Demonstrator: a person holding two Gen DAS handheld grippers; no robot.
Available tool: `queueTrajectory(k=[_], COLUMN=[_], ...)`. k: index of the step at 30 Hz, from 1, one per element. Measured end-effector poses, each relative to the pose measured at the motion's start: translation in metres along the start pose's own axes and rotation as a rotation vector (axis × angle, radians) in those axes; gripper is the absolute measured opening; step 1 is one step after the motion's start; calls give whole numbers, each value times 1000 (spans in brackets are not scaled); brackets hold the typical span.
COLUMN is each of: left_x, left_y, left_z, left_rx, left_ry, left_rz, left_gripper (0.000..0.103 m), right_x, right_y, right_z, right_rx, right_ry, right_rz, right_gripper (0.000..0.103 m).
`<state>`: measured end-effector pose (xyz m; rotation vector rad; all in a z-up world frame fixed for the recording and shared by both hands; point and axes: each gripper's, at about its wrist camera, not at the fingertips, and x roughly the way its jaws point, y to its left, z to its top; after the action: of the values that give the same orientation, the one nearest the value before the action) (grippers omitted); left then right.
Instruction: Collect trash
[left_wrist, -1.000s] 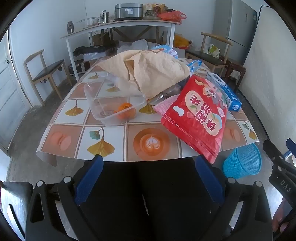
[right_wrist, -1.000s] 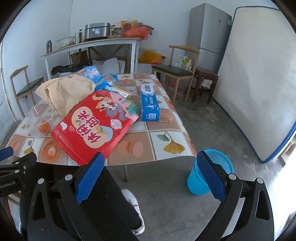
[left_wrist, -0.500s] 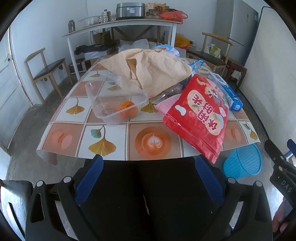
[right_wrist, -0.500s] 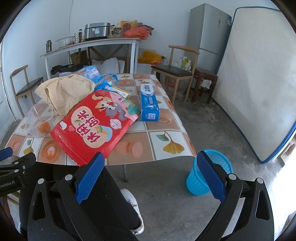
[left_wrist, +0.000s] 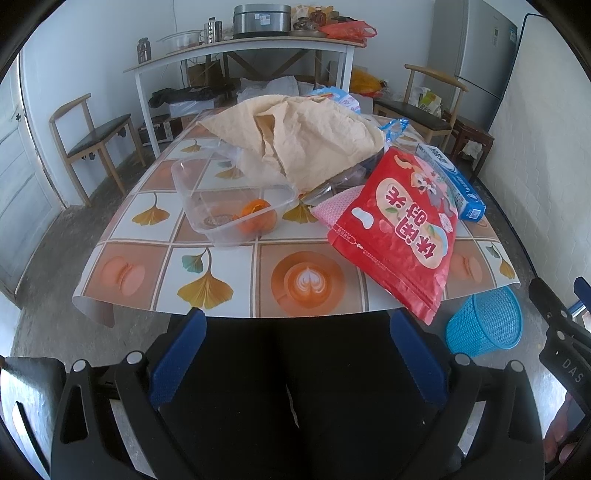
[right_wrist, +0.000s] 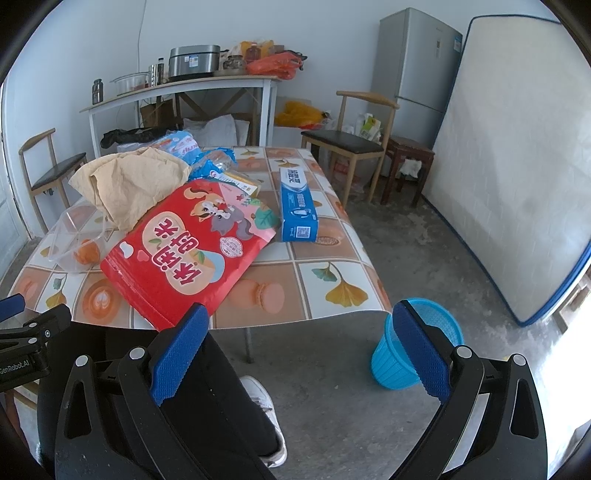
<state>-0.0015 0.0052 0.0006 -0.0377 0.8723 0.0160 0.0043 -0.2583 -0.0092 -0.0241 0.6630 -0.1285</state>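
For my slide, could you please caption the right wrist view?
Open right claw faces a cluttered table: red snack bag, toothpaste box, blue wastebasket below.

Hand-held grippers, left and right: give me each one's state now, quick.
Left hand-held gripper: open, holding nothing, short of the table.
Right hand-held gripper: open, holding nothing, over the floor near the blue basket.

My tabletop carries a red bag, clear container, crumpled paper, and blue box.
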Motion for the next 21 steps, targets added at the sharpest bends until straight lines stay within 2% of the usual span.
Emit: queueTrajectory(k=[21], left_x=[1], left_y=[2], left_z=[-3], left_rx=[0], left_ry=[8], left_rz=[0], left_gripper=[98], right_x=[1], right_y=[0], right_z=[1], right_rx=[1], right_ry=[-1], right_rz=[-1], right_gripper=[96])
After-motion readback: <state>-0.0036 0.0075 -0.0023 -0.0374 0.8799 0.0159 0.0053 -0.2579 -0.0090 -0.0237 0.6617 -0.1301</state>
